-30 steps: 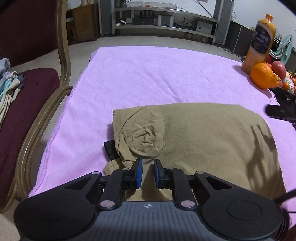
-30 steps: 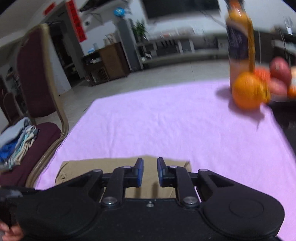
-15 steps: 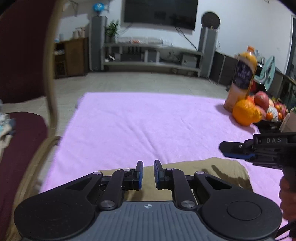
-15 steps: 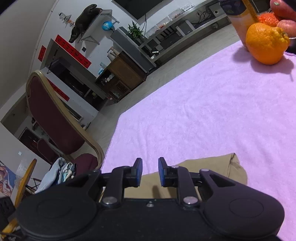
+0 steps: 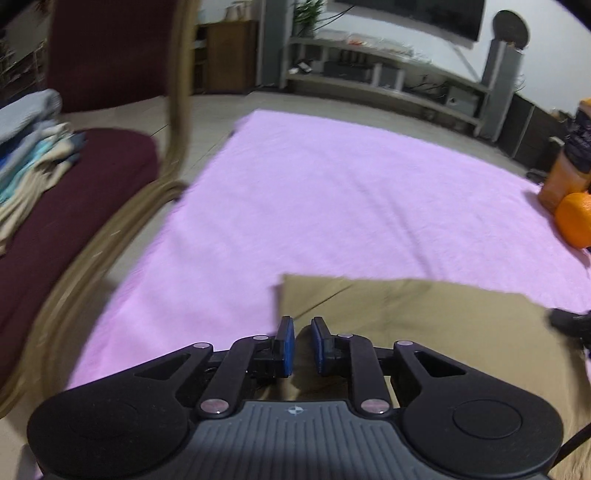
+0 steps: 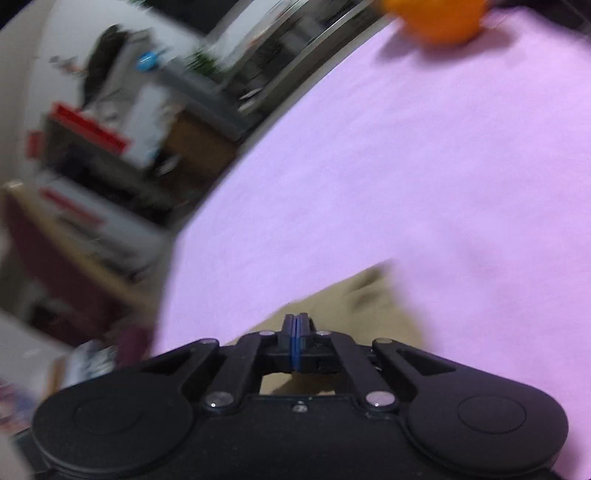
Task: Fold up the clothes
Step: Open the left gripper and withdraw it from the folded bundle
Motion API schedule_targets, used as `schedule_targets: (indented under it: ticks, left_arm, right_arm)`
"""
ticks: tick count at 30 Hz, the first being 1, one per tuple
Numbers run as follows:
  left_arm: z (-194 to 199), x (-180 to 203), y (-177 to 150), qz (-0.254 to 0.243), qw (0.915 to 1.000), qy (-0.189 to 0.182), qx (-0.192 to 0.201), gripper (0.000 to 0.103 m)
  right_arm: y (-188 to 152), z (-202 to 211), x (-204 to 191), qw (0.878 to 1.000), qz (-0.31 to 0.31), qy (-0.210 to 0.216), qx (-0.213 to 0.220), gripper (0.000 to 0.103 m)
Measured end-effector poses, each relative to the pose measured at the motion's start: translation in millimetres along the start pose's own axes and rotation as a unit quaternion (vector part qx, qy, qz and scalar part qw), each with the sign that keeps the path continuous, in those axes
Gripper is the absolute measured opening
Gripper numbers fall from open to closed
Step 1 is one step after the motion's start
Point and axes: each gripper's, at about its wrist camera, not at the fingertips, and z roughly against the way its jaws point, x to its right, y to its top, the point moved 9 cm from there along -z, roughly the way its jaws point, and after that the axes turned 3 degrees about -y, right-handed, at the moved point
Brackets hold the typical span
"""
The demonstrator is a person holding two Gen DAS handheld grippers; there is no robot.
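A folded tan garment (image 5: 424, 321) lies on the pink cloth (image 5: 351, 192) at the near edge. My left gripper (image 5: 303, 345) hovers over its left end with the jaws a small gap apart and nothing between them. In the right wrist view, which is blurred, the garment (image 6: 351, 302) shows just beyond my right gripper (image 6: 294, 332), whose blue pads are pressed together with no cloth seen between them. A dark part of the right gripper (image 5: 570, 325) shows at the right edge of the left wrist view.
A maroon chair (image 5: 74, 192) with a pile of folded clothes (image 5: 29, 147) stands left of the table. An orange (image 5: 576, 218) and a juice bottle (image 5: 569, 158) sit at the right edge. The orange also shows in the right wrist view (image 6: 436, 18).
The right gripper has shut from a small gap and swung sharply, blurring its view. The left gripper has dropped and turned left, so the garment's left corner and the chair come into view.
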Motion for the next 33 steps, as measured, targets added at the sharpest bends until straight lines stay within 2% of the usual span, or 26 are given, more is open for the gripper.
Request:
schedule_targets:
  ticks: [2, 3, 4, 5, 8, 10, 13, 15, 19, 21, 24, 26, 27, 28, 33]
  left_arm:
    - [8, -12, -5, 0.002, 0.9996, 0.023, -0.015, 0.02]
    - [13, -18, -8, 0.006, 0.9991, 0.034, -0.023, 0.019]
    - [18, -27, -11, 0.028, 0.9984, 0.036, -0.032, 0.017]
    - [25, -36, -14, 0.05, 0.9974, 0.036, -0.039, 0.016]
    - [56, -49, -16, 0.111, 0.9935, -0.009, -0.025, 0.022]
    - [72, -40, -14, 0.105, 0.993, -0.053, -0.005, 0.036]
    - [98, -27, -11, 0.097, 0.9879, -0.119, 0.024, 0.035]
    - [106, -12, -11, 0.075, 0.9854, -0.149, 0.034, 0.031]
    - [80, 16, -35, 0.01, 0.9923, -0.122, -0.017, 0.017]
    - [67, 24, -49, -0.023, 0.9931, -0.107, -0.042, 0.019]
    - [51, 29, -58, -0.07, 0.9933, -0.077, -0.051, 0.028]
    - [47, 24, -59, -0.075, 0.993, -0.075, -0.052, 0.029]
    - [46, 22, -59, -0.075, 0.9929, -0.076, -0.052, 0.03]
    - [47, 21, -59, -0.073, 0.993, -0.076, -0.053, 0.032]
    - [59, 12, -59, -0.064, 0.9939, -0.07, -0.056, 0.035]
  right_arm:
    - [13, 23, 25, 0.997, -0.048, -0.048, 0.024, 0.008]
    - [18, 36, 31, 0.996, -0.049, -0.066, 0.036, 0.01]
    - [22, 49, 34, 0.995, -0.047, -0.081, 0.046, 0.01]
    - [24, 62, 31, 0.995, -0.046, -0.076, 0.049, 0.01]
    - [25, 100, 11, 0.998, -0.038, -0.026, 0.046, 0.016]
    - [17, 129, -5, 0.999, -0.026, 0.02, 0.043, 0.026]
    - [-8, 157, -23, 0.995, -0.037, 0.09, 0.019, 0.03]
    - [-26, 151, -31, 0.995, -0.019, 0.097, -0.005, 0.03]
    - [-68, 117, -45, 0.994, 0.041, 0.075, -0.07, 0.029]
    - [-88, 99, -49, 0.99, 0.059, 0.075, -0.106, 0.029]
    - [-104, 79, -38, 0.987, 0.07, 0.041, -0.138, 0.029]
    - [-110, 65, -28, 0.985, 0.074, 0.013, -0.155, 0.018]
    - [-112, 59, -22, 0.984, 0.08, -0.003, -0.16, 0.005]
    - [-112, 57, -19, 0.983, 0.09, -0.012, -0.16, 0.0]
    - [-110, 71, -16, 0.984, 0.072, -0.007, -0.161, 0.001]
